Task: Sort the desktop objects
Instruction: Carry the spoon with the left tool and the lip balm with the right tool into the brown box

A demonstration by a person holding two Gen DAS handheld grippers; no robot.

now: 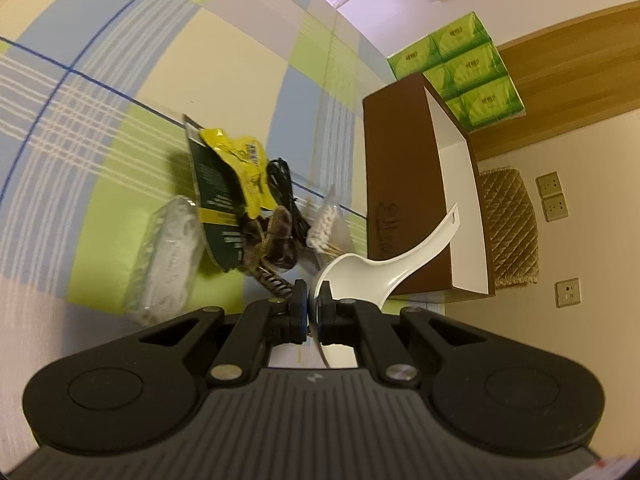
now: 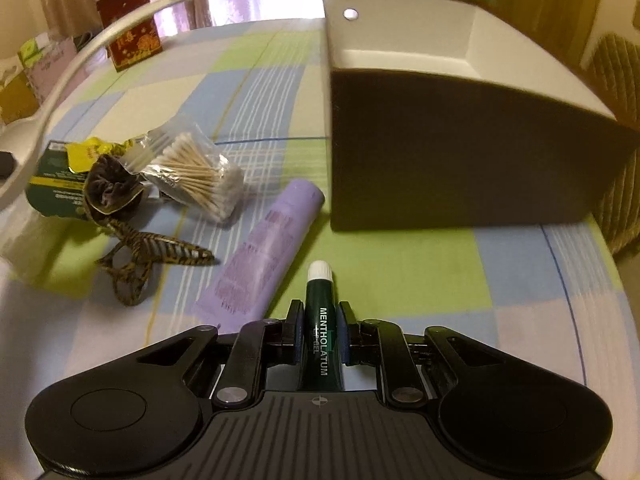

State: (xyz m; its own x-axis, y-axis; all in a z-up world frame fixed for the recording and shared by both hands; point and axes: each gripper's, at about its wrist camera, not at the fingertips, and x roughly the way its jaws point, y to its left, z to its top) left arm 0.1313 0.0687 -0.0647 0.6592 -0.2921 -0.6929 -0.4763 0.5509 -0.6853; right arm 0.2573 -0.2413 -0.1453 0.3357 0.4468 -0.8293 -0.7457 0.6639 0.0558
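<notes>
The right gripper pinches a dark green lip-balm tube lengthwise, white cap pointing ahead toward the brown box. The left gripper clamps the bowl rim of a white spoon, handle slanting up toward the box's open side.
</notes>
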